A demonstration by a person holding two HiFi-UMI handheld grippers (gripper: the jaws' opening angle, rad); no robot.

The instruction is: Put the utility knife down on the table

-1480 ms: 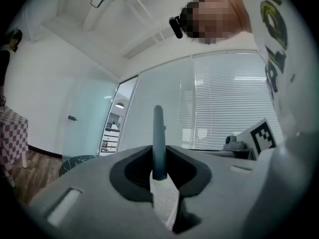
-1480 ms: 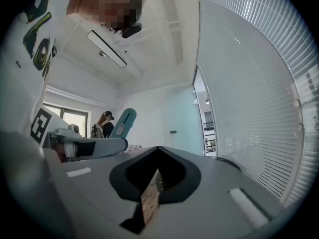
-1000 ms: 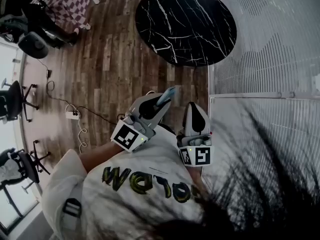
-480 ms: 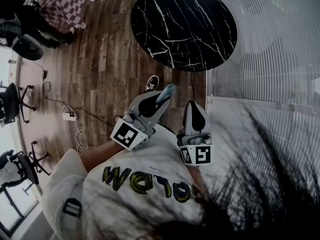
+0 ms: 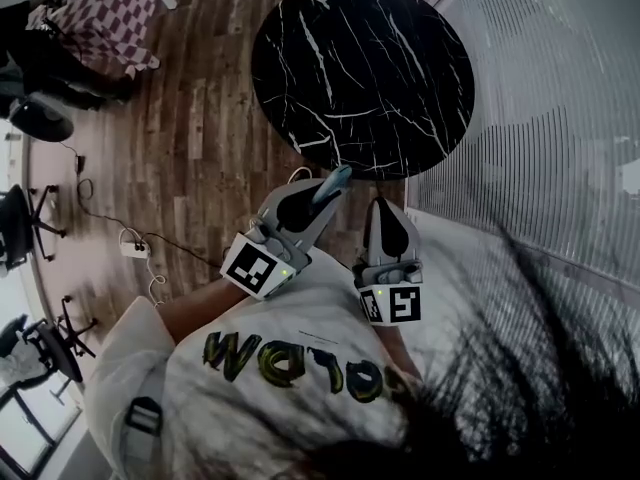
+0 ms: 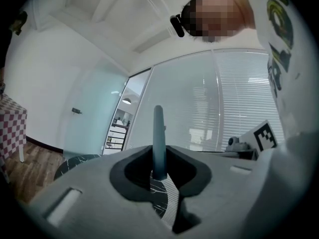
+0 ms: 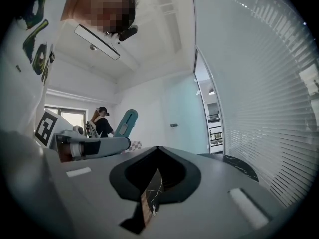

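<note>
My left gripper (image 5: 320, 201), at frame centre, is clamped on the teal utility knife (image 5: 335, 181). The knife's tip pokes toward the lower edge of the black marble table (image 5: 360, 68) above. Just right of it, my right gripper (image 5: 386, 211) has its jaws together with nothing in them.

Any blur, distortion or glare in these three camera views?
Head view: fisheye-bent and dim, dark streaks blurring the lower right, the table sharp. Left gripper view: black rounded corners, utility knife clear against bright blinds. Right gripper view: same curvature, blinds bowed, no strong glare.
</note>
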